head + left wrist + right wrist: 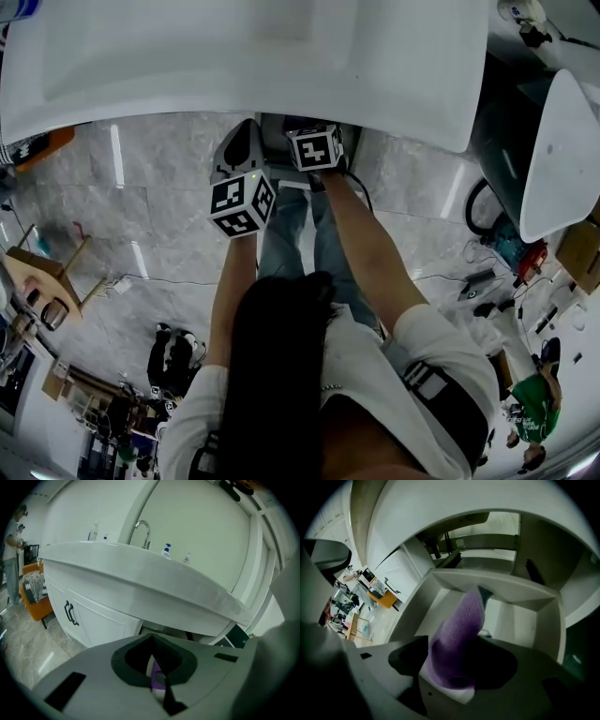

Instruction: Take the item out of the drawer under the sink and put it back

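Clamped between the dark pads of the right gripper: a purple cloth, the jaws closed down onto its lower end. Nubbly, towel-like purple on the face, with a smooth white layer on the back (visible as a pale edge just below the pads). Folded lengthwise into a soft trough, standing up out of the jaws and narrowing toward the far tip. Held in the air over the open drawer, clear of its floor and walls, the tip overlapping the back rim from this angle. White and boxy inside, that drawer, set beneath the dark hollow under the basin.

Nearly together, the jaws of the left gripper, with only a thin slot between the pads. Nipped in that slot: a sliver of the same purple with a white strip along it, too little on show to tell more.

Beyond the left jaws, seen from low and outside: the white curved edge of the sink, a chrome faucet above it, and small bottles on the ledge. To the left, white cabinet doors with a black handle, and an orange chair further left still.

From the head view: both grippers side by side just under the sink's front edge, marker cubes facing up. Left one nearer the person, right one tucked further under, over a grey marble floor.
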Tool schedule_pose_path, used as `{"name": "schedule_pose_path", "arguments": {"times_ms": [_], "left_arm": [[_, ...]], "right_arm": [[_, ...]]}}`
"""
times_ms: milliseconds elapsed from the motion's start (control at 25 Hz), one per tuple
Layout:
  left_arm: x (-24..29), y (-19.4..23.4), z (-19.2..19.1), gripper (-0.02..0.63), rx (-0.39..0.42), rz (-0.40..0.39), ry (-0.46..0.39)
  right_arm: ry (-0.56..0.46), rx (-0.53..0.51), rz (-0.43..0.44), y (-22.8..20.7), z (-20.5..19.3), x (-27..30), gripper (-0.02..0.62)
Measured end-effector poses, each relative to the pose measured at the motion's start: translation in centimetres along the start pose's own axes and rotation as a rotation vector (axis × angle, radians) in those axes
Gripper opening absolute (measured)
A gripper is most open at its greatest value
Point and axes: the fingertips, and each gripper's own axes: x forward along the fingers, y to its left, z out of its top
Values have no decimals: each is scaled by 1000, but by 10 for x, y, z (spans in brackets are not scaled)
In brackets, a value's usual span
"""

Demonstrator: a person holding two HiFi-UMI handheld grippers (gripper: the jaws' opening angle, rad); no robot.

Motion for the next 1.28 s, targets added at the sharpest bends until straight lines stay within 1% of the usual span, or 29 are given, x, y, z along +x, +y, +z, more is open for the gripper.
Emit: {"name": "schedule_pose_path", "arguments": {"times_ms": [240, 360, 480, 560, 640, 840, 1080, 1280], "left_arm": [[0, 8, -7, 3, -12, 8, 12], [1, 10, -9, 3, -14, 8, 16], [2, 10, -12, 3, -6, 3, 26], [3, 8, -14, 3, -5, 0, 32], [2, 7, -14, 3, -3, -1, 34], [0, 7, -12, 3, 6, -5, 36], [-12, 2, -8, 3, 26, -23, 38], [-25, -4, -3, 3, 32, -32, 32]], "right_arm": [[17, -7, -48, -7, -1, 6, 301], [27, -18, -103, -14, -2, 7, 224], [29, -36, -128, -15, -1, 8, 176], [26, -31, -128, -15, 0, 7, 147], [17, -18, -120, -14, 0, 4, 135], [-53, 65, -82, -13, 8, -15, 129], [-89, 87, -60, -9, 13, -46, 129], [-116, 85, -38, -5, 18, -79, 129]]}}
